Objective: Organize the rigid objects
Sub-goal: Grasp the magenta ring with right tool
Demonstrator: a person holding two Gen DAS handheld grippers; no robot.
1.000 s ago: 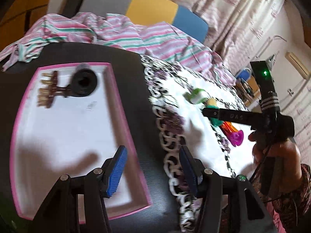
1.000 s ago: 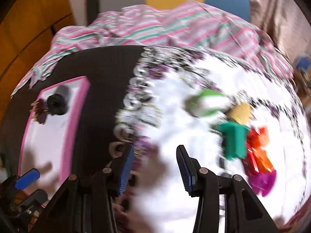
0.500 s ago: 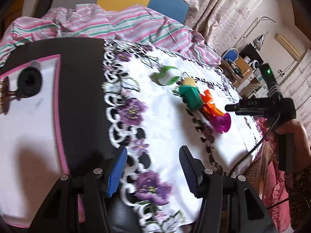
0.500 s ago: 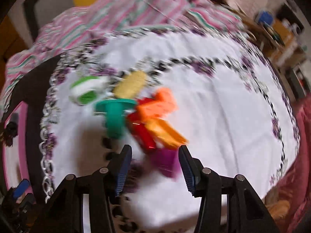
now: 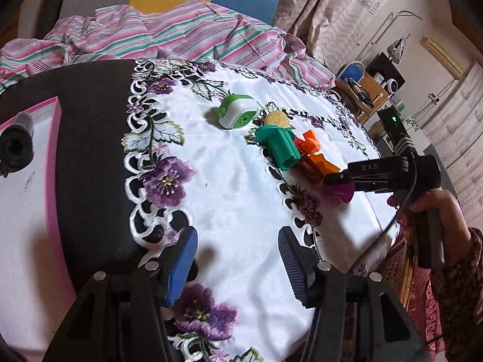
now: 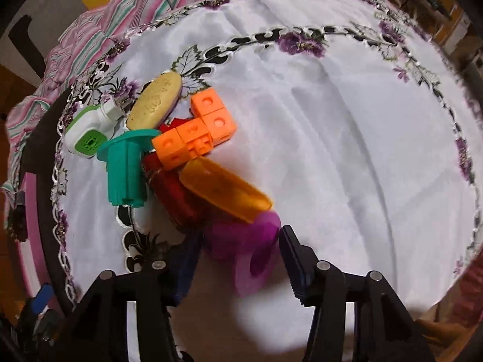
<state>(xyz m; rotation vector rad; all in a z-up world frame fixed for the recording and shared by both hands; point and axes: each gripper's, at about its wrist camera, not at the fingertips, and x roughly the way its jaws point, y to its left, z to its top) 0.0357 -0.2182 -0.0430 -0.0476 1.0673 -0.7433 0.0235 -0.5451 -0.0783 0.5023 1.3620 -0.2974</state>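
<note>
A pile of plastic pieces lies on the white embroidered tablecloth (image 5: 235, 187): a green-and-white gadget (image 5: 237, 114), a yellow oval (image 5: 275, 117), a teal part (image 5: 279, 147), orange blocks (image 6: 196, 132), an amber piece (image 6: 223, 193), a red piece (image 6: 175, 199) and a purple translucent piece (image 6: 241, 241). My right gripper (image 6: 238, 256) points steeply down with its jaws astride the purple piece; I see no pad pressing on it. My left gripper (image 5: 238, 259) hangs open and empty over the cloth's near edge. A pink-rimmed tray (image 5: 55, 163) at the left holds a black round part (image 5: 13, 150).
Bare black tabletop (image 5: 90, 150) separates the tray from the cloth. A striped pink sheet (image 5: 181, 30) is bunched along the far side, with a chair behind it. A person's hand (image 5: 434, 202) grips the right handle. Shelves and curtains stand at the far right.
My left gripper has swung right, from over the tray to over the tablecloth. My right gripper has crossed to the pile and sunk over the purple piece, its jaws a little wider.
</note>
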